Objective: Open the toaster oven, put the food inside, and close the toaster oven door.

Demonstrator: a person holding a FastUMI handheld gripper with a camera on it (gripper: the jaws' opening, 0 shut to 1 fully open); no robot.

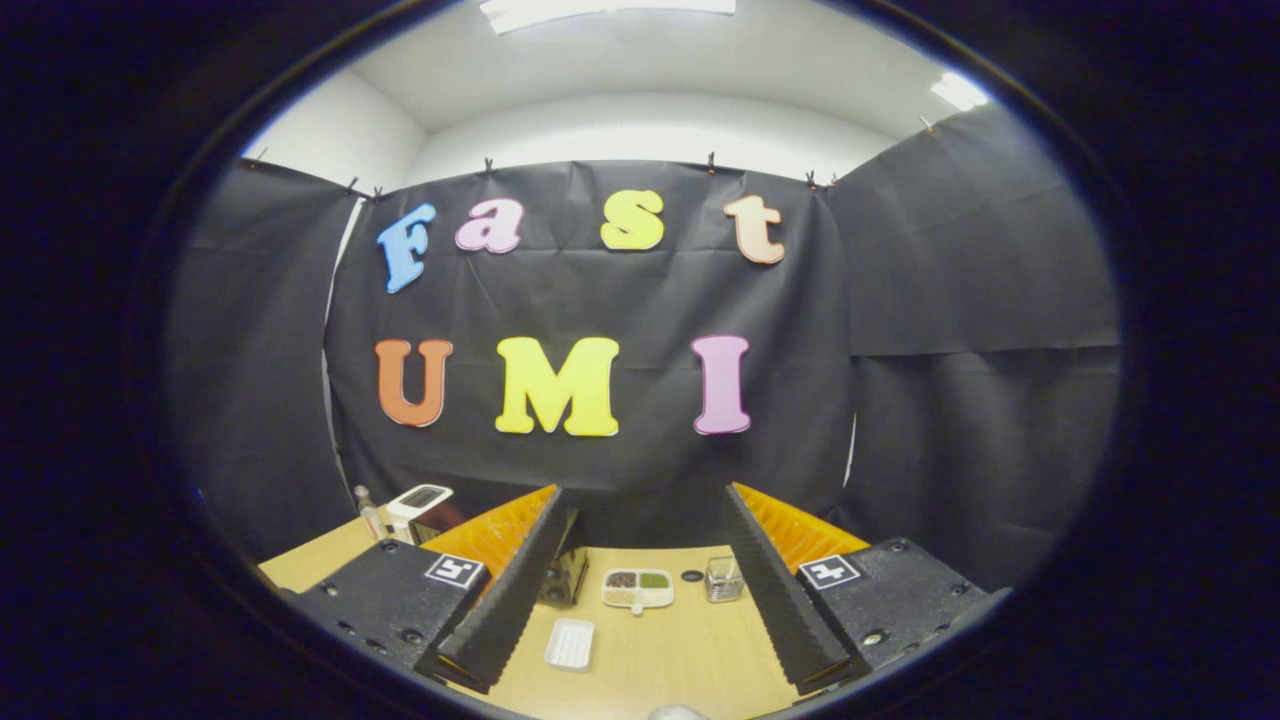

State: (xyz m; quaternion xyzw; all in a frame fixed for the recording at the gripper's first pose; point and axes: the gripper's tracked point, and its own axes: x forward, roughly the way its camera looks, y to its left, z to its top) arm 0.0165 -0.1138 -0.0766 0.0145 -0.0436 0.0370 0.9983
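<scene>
The gripper point(640, 610) is held high and well back from the counter point(680, 660), its jaws spread wide with nothing between them but open air; a stance of this kind lets the whole work area be taken in between the two fingers. Beyond the left jaw, partly hidden behind it, a dark box-like appliance point(563, 575) is seen on the counter, which is judged to be the toaster oven; whether its door is open or closed cannot be told from here, since most of it is covered by the finger. Between the jaws and farther ahead, a divided tray point(638, 588) is set out with dark and green portions of food in its compartments, within easy reach of the oven. Just beside it toward the right jaw stands a small clear container point(723, 578). Nearer, between the jaws, a white ribbed dish point(570, 643) lies flat. Beyond the left jaw, farther off, a white device point(420, 500) and a small bottle point(368, 510) are kept off to the side, well apart from the food.
</scene>
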